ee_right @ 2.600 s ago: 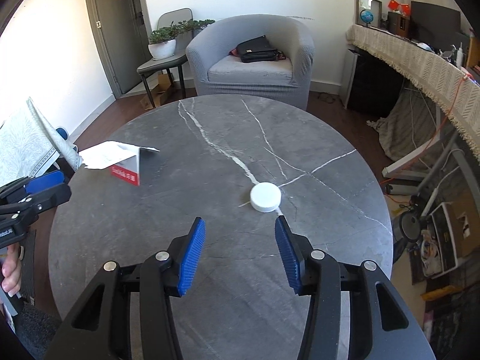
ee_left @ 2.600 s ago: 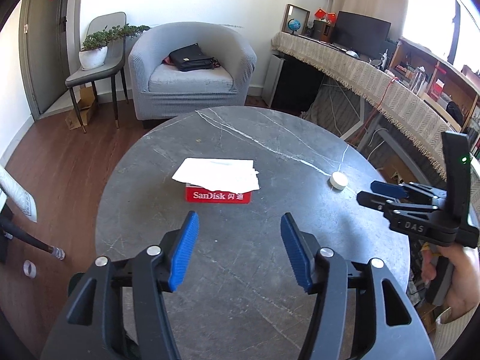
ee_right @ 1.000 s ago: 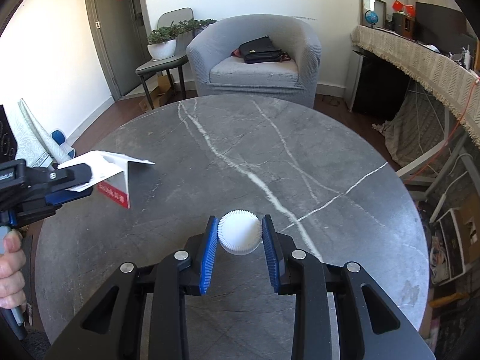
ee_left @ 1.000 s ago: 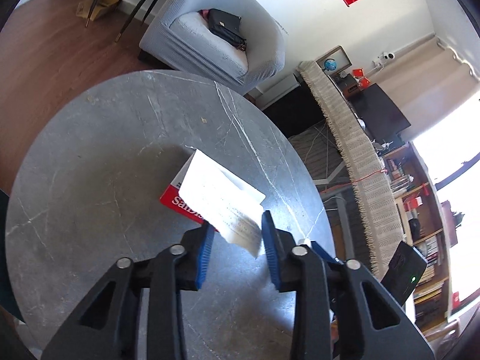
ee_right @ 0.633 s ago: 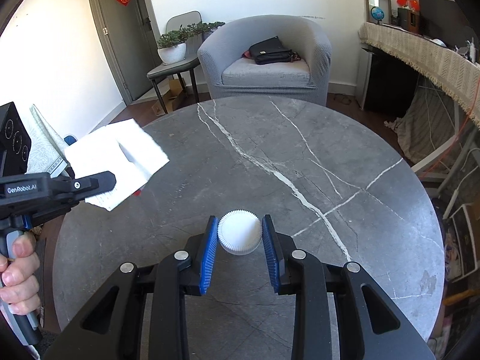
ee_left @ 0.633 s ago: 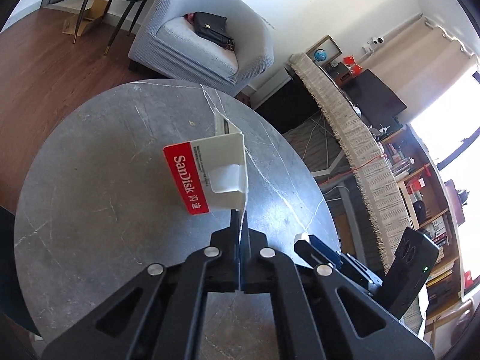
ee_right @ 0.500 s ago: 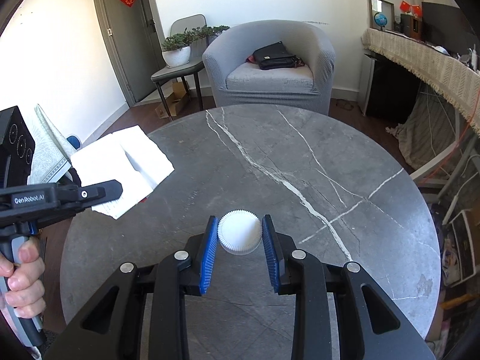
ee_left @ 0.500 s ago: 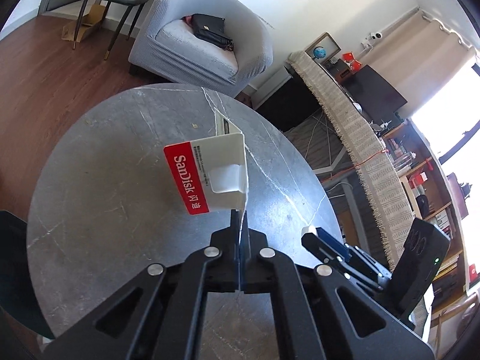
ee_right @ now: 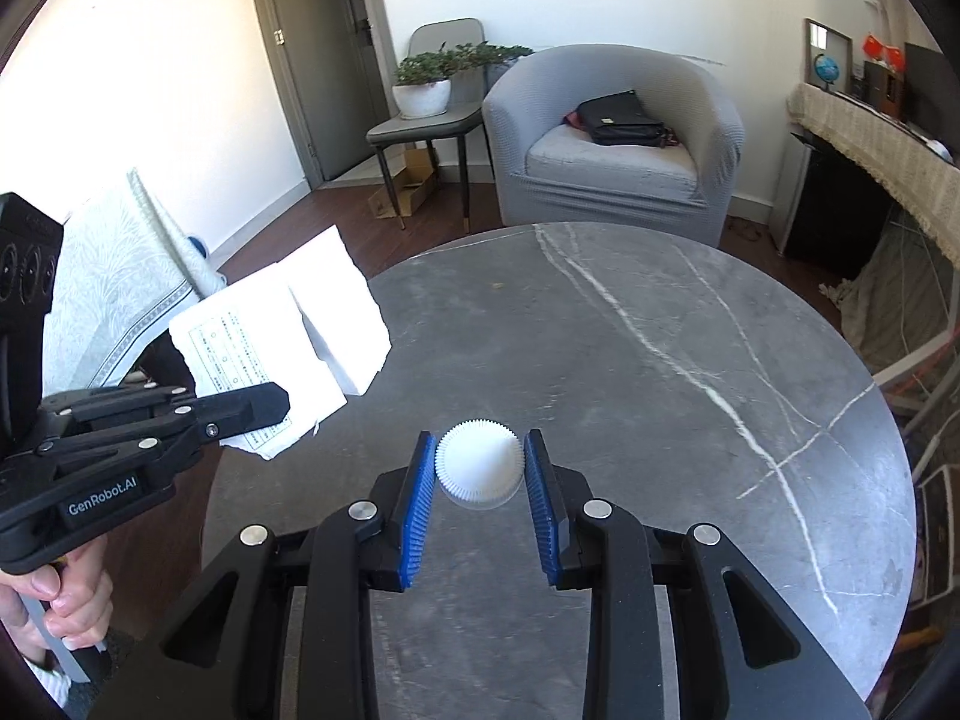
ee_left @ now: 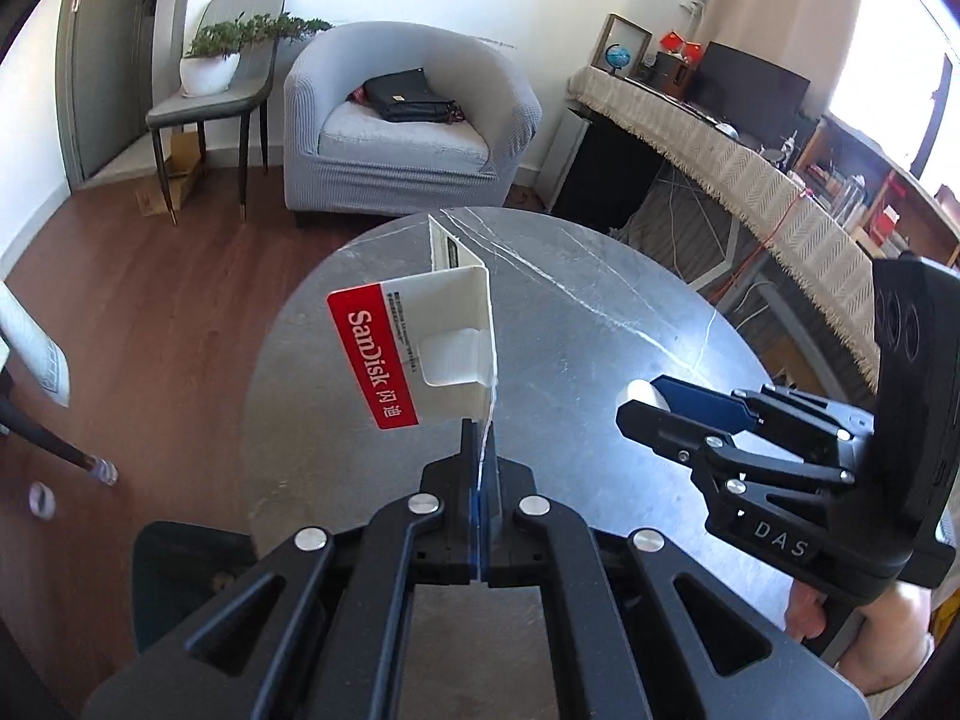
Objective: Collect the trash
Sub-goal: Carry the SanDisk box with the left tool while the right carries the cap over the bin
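Note:
My left gripper is shut on the edge of a torn white and red SanDisk package and holds it above the round grey marble table. The package also shows in the right wrist view, pinched in the left gripper at the left. My right gripper is shut on a white ribbed bottle cap and holds it above the table. In the left wrist view the right gripper is at the right, with the cap at its tips.
A grey armchair with a black bag stands beyond the table. A chair with a potted plant is to its left. A fringed desk runs along the right. A patterned cloth hangs at the left.
Both grippers have risen and pulled back from the table, each still holding its item. The left view has swung toward the armchair and floor.

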